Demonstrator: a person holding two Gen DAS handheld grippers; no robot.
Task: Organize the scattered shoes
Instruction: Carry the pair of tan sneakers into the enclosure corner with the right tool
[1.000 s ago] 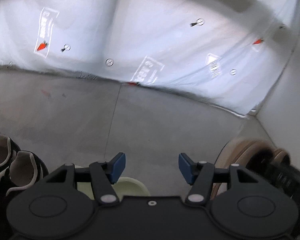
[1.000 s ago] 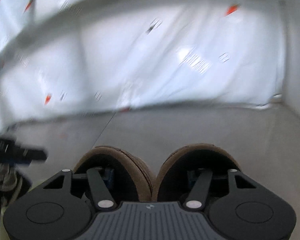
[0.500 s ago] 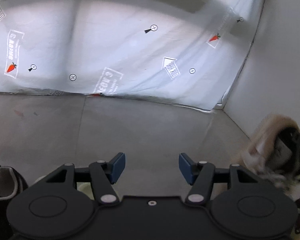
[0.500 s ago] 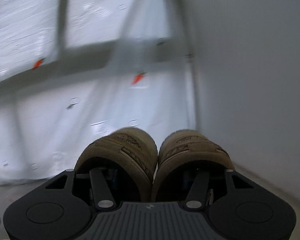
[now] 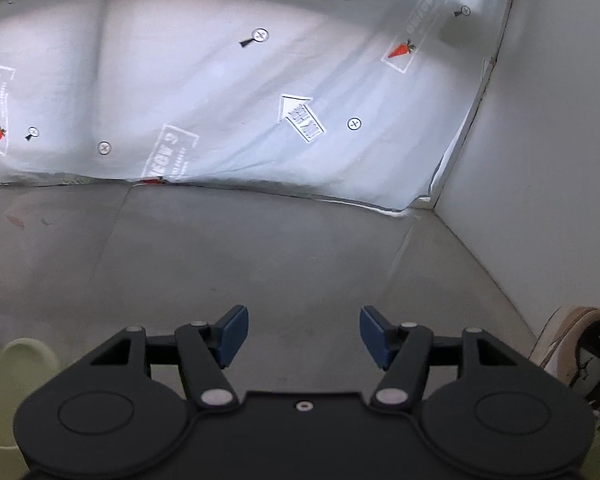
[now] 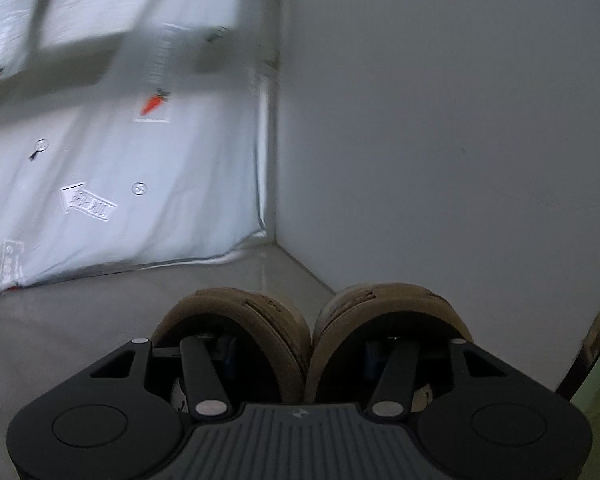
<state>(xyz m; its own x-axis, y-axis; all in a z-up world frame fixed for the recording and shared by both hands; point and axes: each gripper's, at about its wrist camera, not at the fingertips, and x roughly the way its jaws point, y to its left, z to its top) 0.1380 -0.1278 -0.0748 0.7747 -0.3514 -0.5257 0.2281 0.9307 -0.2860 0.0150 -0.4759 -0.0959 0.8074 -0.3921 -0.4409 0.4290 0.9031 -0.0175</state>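
Blue-padded fingers (image 5: 231,335) of the left gripper (image 5: 300,336) stand spread apart with nothing between them, only bare gray floor (image 5: 260,264) beneath the gap. Each pad is a flat, matte blue block on a black hinged arm.

On the right gripper (image 6: 300,354) the fingers reach down into a pair of brown shoes (image 6: 312,332), one finger inside each shoe's opening, so the two inner walls are pinched together between them. The pads themselves are mostly hidden in the dark of the openings; only a sliver of blue shows. The shoes sit side by side, touching, toes pointing away from the gripper toward the corner of the room. Their collars are thick, rounded and padded, with a soft, suede-like brown surface and stitched seams along the rims, and the insides are dark.

Seen from the left wrist, the same kind of tan, dark-lined shoe shows at the far right edge, beyond the right-hand finger. To the left of the left-hand finger, low at the edge, lies a pale green slipper (image 5: 24,360), smooth and rounded, like molded foam.

Ahead of both sets of fingers hangs a thin, wrinkled white plastic sheet (image 5: 220,92) printed with small carrots, arrows and gray lettering. It meets a plain, smooth white wall (image 6: 440,140) at the corner.
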